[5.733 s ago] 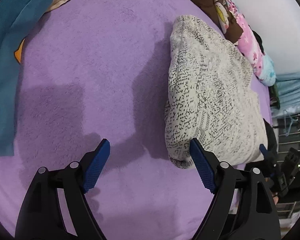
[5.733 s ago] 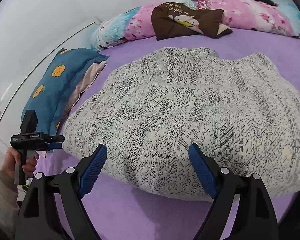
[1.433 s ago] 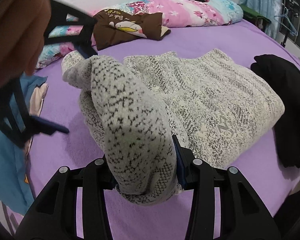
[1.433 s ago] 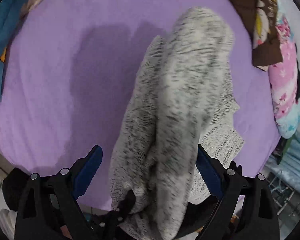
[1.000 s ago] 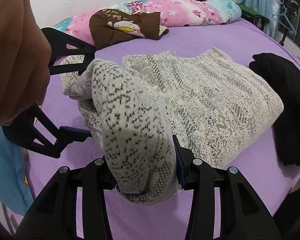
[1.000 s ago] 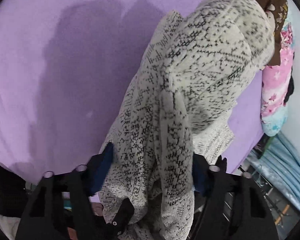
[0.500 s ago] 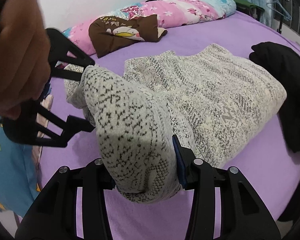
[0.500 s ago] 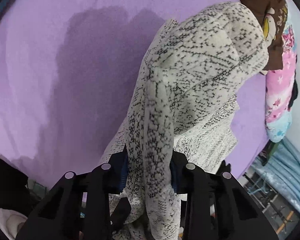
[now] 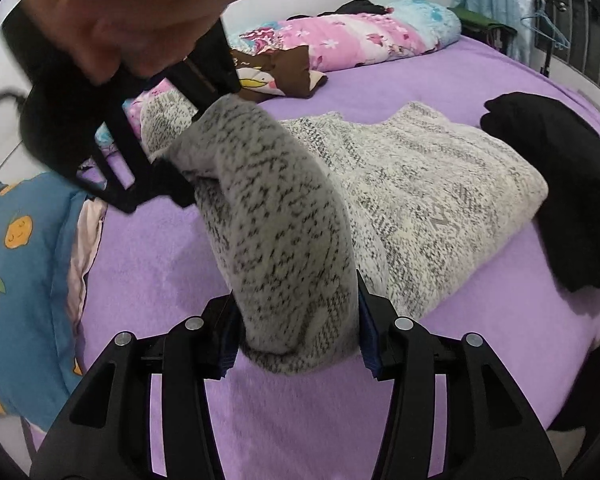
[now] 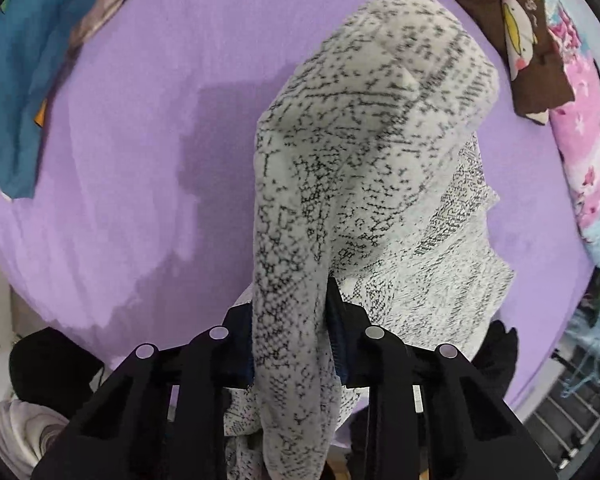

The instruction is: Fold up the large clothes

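From the left wrist view, we see our left gripper pinching a thick roll of the grey-and-white knit sweater, its fingers pressing the fabric from both sides while they ease apart a little. The rest of the sweater lies in a folded slab on the purple bed, beyond the roll and to its right. Up and to the left of the sweater's bulk, a hand holds the right gripper, which bites the far end of the same lifted edge. We judge both ends are raised together so the edge travels as one straight line over the slab. A black garment lies just beside the sweater's right edge, and a blue pillow sits well left of it.

From the right wrist view, we look steeply down the right gripper. Its fingers are closing narrowly on a hanging fold of the sweater, the cloth squeezed between them. The sweater drapes from there away toward the brown cushion and pink quilt, above the bed.
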Available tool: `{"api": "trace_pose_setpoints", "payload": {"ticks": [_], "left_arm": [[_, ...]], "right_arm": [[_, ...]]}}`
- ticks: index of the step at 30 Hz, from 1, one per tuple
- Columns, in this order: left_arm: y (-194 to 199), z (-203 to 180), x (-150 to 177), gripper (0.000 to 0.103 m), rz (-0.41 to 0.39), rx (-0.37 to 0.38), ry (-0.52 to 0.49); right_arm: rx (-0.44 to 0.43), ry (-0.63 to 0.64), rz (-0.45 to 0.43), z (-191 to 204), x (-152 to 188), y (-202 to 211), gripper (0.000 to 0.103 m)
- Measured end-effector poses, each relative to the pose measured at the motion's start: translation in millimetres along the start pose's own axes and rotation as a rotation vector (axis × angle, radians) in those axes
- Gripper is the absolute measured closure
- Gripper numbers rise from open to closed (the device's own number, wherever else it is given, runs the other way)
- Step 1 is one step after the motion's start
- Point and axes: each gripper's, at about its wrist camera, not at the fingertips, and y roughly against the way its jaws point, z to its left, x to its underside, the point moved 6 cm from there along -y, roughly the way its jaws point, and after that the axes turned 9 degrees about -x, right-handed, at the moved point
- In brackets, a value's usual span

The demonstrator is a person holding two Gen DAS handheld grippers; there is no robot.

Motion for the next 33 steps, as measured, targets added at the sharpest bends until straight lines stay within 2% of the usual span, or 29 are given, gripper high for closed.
{"api": "trace_pose_setpoints", "payload": {"ticks": [4, 8, 11, 14, 16, 19, 20, 22, 28, 30, 32, 33], "left_arm": [[9.9, 0.7, 6.5, 0.055, -0.001, 0.04, -0.005], [22.1, -2.3, 13.3, 0.055, -0.028, 0.025, -0.026], [30.2, -6.3, 24.7, 0.055, -0.002, 0.059, -0.027], [35.4, -6.3, 33.8, 0.055, -0.011, 0.026, -0.064], [24.9, -3.7, 35.8, 0.055, 0.007, -0.025, -0.064], [16.5, -7.8, 40.7, 0.055, 0.036, -0.047, -0.076], [15.7, -8.4, 40.7, 0.055, 0.033, -0.075, -0.082], [13.2, -8.0, 41.2, 0.055, 0.033, -0.103, -0.089], [-0.6, -7.9, 44.0, 0.053, 0.056, -0.115, -0.086], [-1.7, -6.3, 41.8, 0.053, 0.054, -0.124, -0.085], [-6.9, -1.1, 39.7, 0.051, 0.045, -0.163, -0.087], [-11.0, 1.5, 39.3, 0.051, 0.048, -0.186, -0.094]], "right_arm": [[-0.025, -0.017, -0.033, -16.0, -0.6, -0.3, 0.077], [-0.042, -0.036, -0.064, -24.4, 2.3, -0.9, 0.078], [-0.034, -0.045, -0.087, -26.4, 11.5, 5.1, 0.079], [-0.057, -0.059, -0.109, -30.3, 24.1, 12.0, 0.079], [-0.08, -0.081, -0.133, -41.4, 32.8, 18.6, 0.08], [-0.116, -0.104, -0.17, -57.7, 44.0, 28.4, 0.08], [-0.129, -0.111, -0.179, -60.6, 46.0, 29.9, 0.08], [-0.167, -0.127, -0.203, -71.4, 54.7, 34.1, 0.08], [-0.271, -0.168, -0.273, -98.7, 77.6, 36.8, 0.081], [-0.361, -0.189, -0.326, -108.7, 85.4, 37.5, 0.081], [-0.443, -0.202, -0.374, -117.3, 92.1, 39.4, 0.085], [-0.472, -0.213, -0.395, -122.9, 95.0, 40.4, 0.094]]}}
